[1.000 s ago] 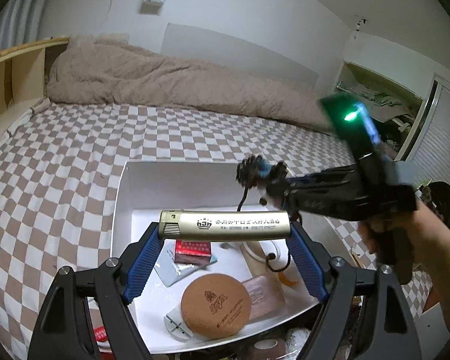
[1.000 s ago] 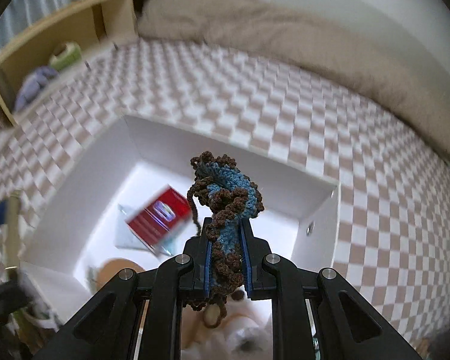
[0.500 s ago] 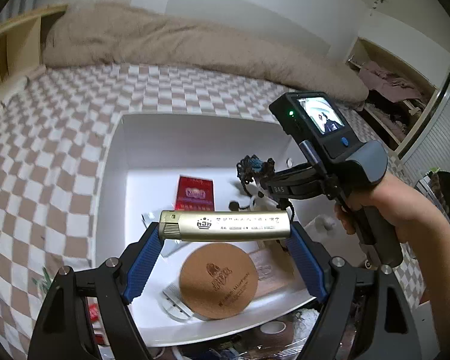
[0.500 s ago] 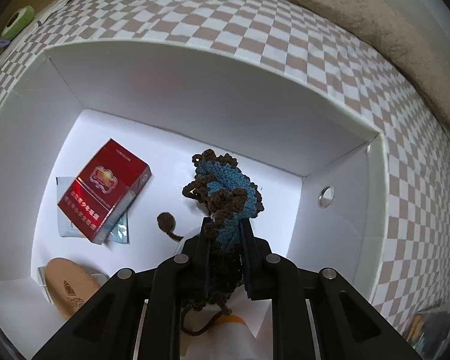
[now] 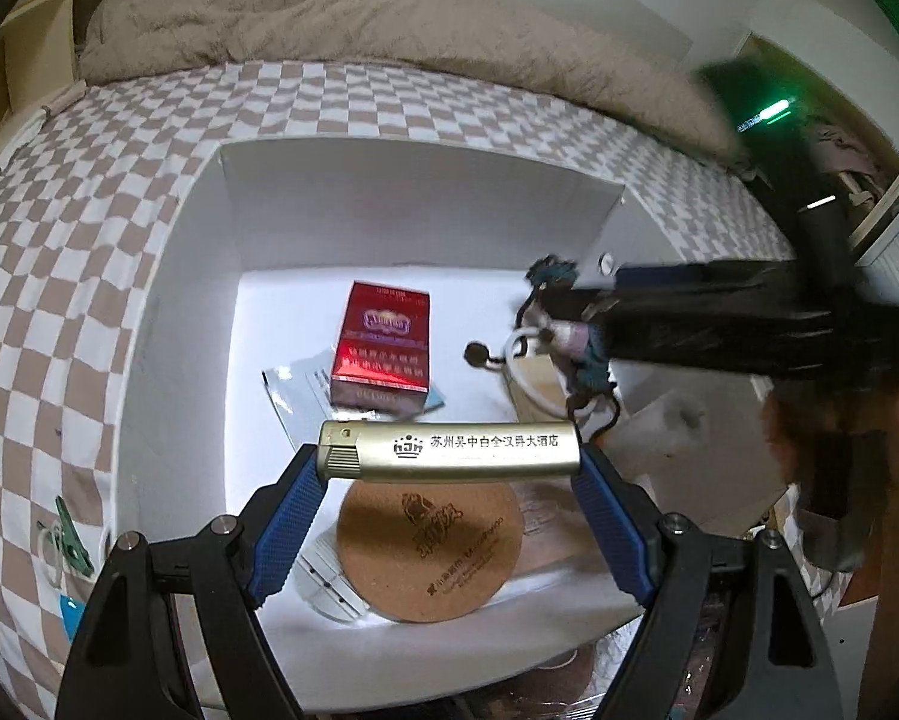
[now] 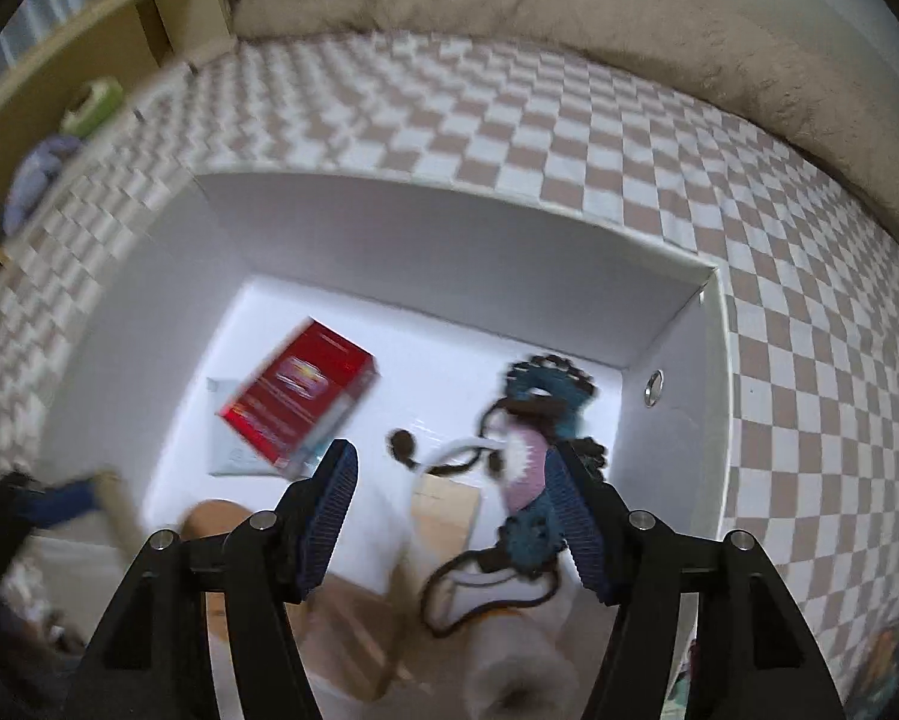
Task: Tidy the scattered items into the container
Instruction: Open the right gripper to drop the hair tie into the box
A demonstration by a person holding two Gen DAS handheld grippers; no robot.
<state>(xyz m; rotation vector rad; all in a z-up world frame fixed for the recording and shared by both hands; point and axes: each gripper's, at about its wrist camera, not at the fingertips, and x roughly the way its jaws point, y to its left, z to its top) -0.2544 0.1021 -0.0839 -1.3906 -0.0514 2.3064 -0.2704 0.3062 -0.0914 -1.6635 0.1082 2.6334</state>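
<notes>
Held crosswise between the blue pads of the left gripper (image 5: 449,468): a gold lighter (image 5: 449,450), clamped end to end, printed with a small crown logo, the letters "hJh" and a line of Chinese characters. Poised over the near edge of the white box (image 5: 389,192), which sits on the checkered bed (image 5: 89,228).

Inside the box: a red cigarette pack (image 5: 383,342) with gold lettering too small to read, lying flat on a silvery sachet (image 5: 293,384). Nearer, a round cork coaster (image 5: 428,549) stamped with a dark figure and a curved line of text, not legible, directly beneath the lighter.

Reaching in from the right: the right gripper (image 6: 455,516), fingers spread wide apart, gripping nothing. Seen from the left wrist as a dark blurred bar stretching level across the box's right side, a green light glowing above it. Just beside its right-hand pad, possibly touching: a crocheted blue-and-brown piece (image 6: 539,420) with trailing brown cords and a pale pink patch, lying in the box's right corner over a white ring; blurred, contact hard to judge.

Outside the box, on the bed to the left: a green clip (image 5: 71,537).
</notes>
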